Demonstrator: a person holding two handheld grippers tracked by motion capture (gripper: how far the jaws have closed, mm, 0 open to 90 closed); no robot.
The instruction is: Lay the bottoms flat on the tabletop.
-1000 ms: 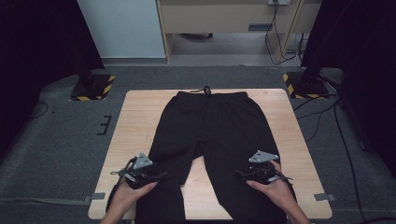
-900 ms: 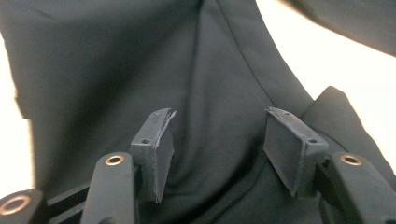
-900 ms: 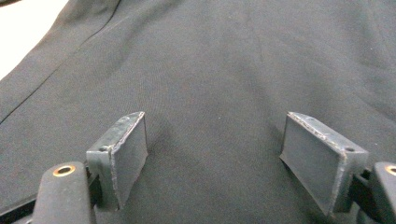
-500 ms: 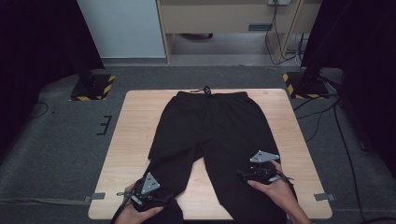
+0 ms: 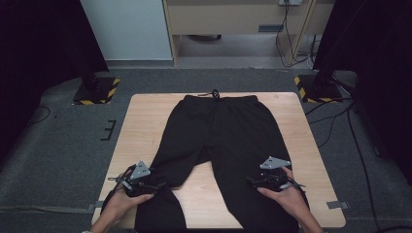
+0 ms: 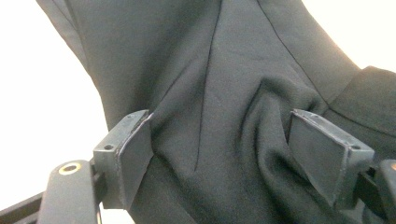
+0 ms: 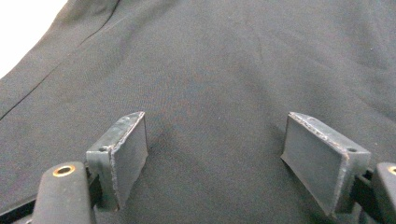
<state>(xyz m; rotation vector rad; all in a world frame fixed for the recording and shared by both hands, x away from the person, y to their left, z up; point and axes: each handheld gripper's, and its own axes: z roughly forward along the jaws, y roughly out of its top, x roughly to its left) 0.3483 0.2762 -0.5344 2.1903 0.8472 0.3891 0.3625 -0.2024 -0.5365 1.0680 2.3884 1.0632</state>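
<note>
Black trousers [image 5: 218,131] lie flat on the wooden table [image 5: 145,126], waistband and drawstring [image 5: 214,93] at the far end, legs running toward me. My left gripper [image 5: 156,185] rests on the lower left leg, open, with rumpled black cloth [image 6: 261,116] lying between its wide-apart jaws [image 6: 219,154]. On the lower right leg sits my right gripper [image 5: 252,180], also open, its jaws [image 7: 215,154] spread over smooth flat cloth [image 7: 224,70]. A hand holds each gripper from the near edge.
Bare wood shows left of the trousers, right of them [image 5: 296,141], and between the legs [image 5: 209,189]. Two yellow-and-black stand bases [image 5: 94,91] [image 5: 318,87] sit on the grey floor beyond the table's far corners. Cables [image 5: 340,121] trail at the right.
My left gripper dipped toward the near edge half a second ago and has come back up onto the left leg, slightly further left. The right gripper has barely moved.
</note>
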